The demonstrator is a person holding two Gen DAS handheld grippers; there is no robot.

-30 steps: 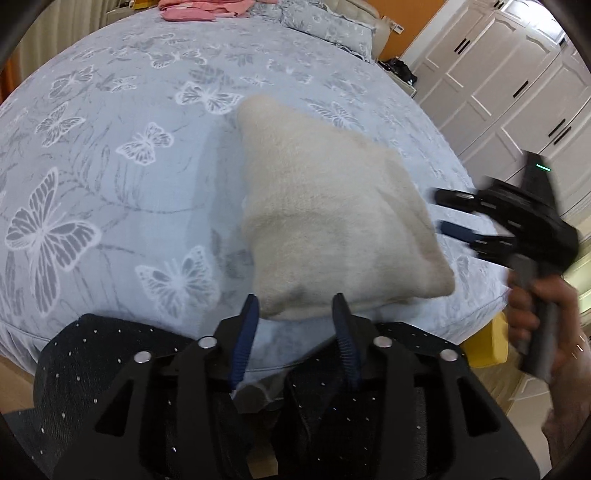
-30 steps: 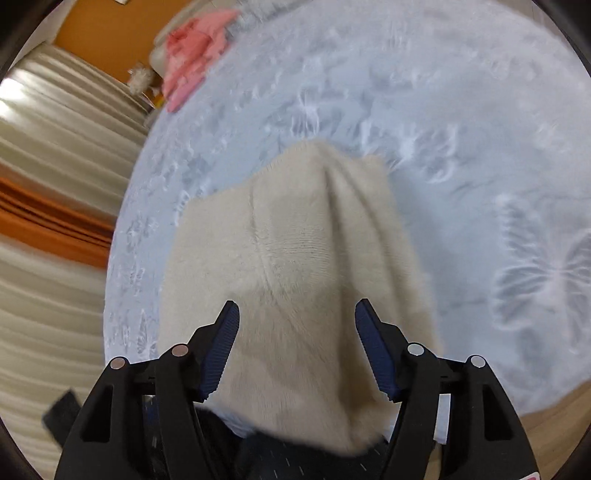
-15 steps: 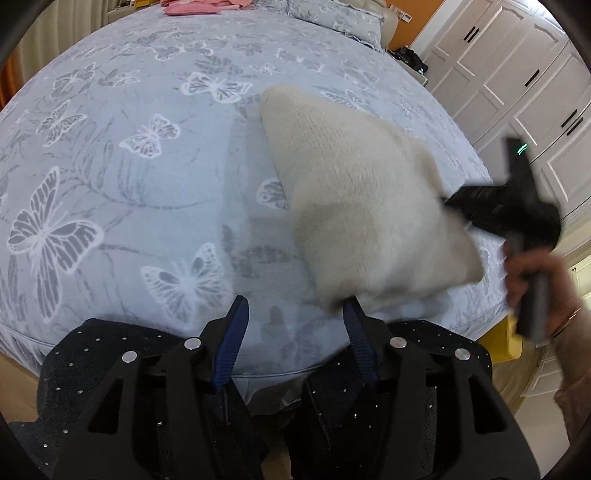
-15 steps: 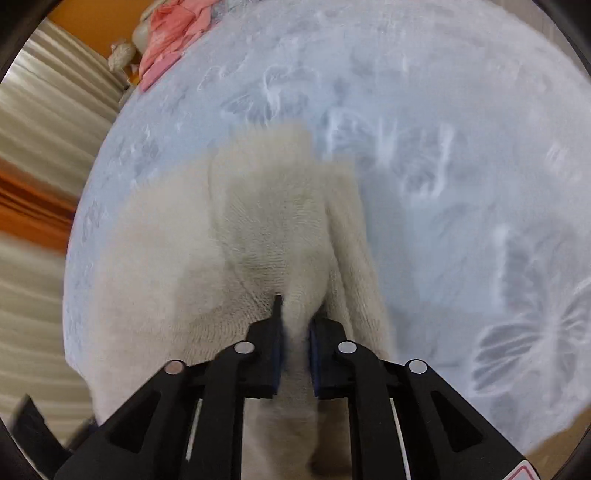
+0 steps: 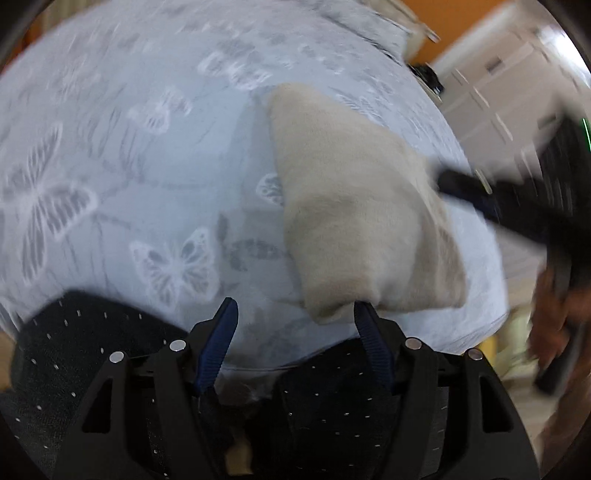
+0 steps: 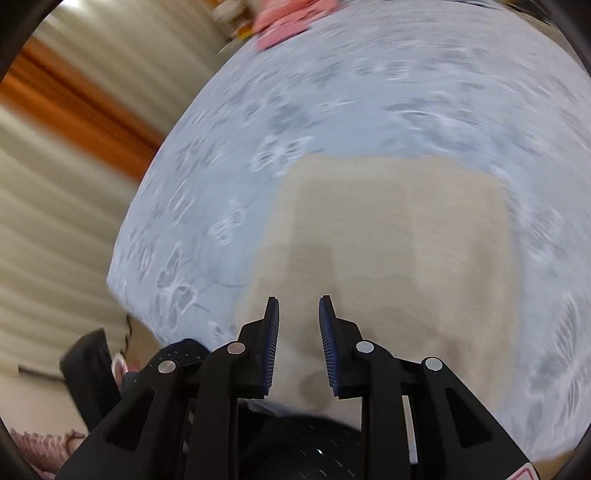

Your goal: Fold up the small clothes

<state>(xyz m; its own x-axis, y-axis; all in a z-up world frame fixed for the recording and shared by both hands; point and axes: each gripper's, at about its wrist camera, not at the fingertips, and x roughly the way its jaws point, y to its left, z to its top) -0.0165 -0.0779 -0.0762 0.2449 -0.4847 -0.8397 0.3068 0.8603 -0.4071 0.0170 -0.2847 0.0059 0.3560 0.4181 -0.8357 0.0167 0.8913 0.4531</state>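
A folded cream knitted garment [image 5: 354,206] lies on the butterfly-print bed sheet [image 5: 129,155] near the bed's front edge; it also fills the middle of the right wrist view [image 6: 399,236]. My left gripper [image 5: 295,317] is open, with its right finger at the garment's near corner. My right gripper [image 6: 298,314] is partly open and empty just above the garment's near edge; it shows blurred at the right of the left wrist view [image 5: 461,188].
Pink clothes [image 6: 291,18] lie at the far side of the bed. White wardrobe doors [image 5: 498,96] stand to the right of the bed. Striped curtains [image 6: 66,177] hang to the left. The person's dark dotted clothing [image 5: 92,325] is at the bed's front edge.
My right gripper was shut on a fold of the garment half a second ago; it has let go and its jaws have parted. Both cameras have swung; the garment lies flatter.
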